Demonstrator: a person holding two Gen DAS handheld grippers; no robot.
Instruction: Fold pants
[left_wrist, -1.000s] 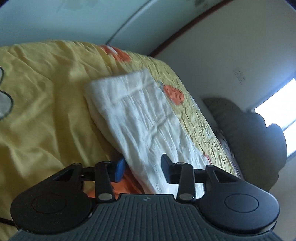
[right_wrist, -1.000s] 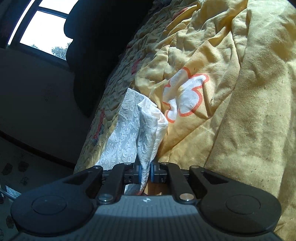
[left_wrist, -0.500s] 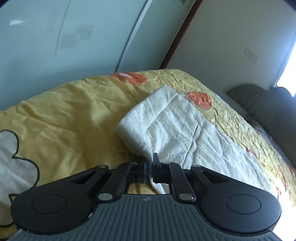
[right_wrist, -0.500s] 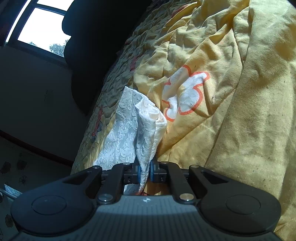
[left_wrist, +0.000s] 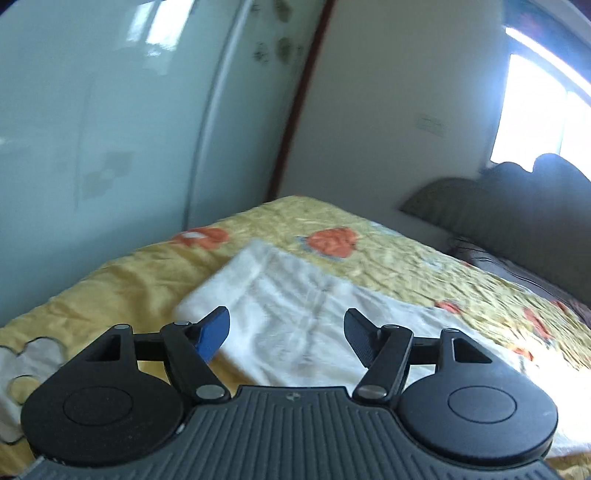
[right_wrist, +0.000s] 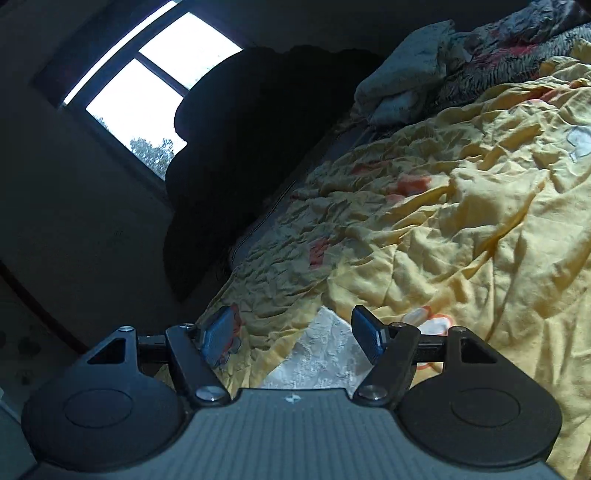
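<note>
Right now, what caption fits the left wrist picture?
Left tongs opening above folded white pants on yellow bedspread.

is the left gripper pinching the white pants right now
No, the left gripper has its jaws opening with nothing pressed between them; the white pants lie flat on the yellow bedspread beyond the fingertips.

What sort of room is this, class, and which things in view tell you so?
Most likely a bedroom: a bed under a rumpled yellow quilt, a dark padded headboard below a window, and white pants laid out on the quilt.
</note>
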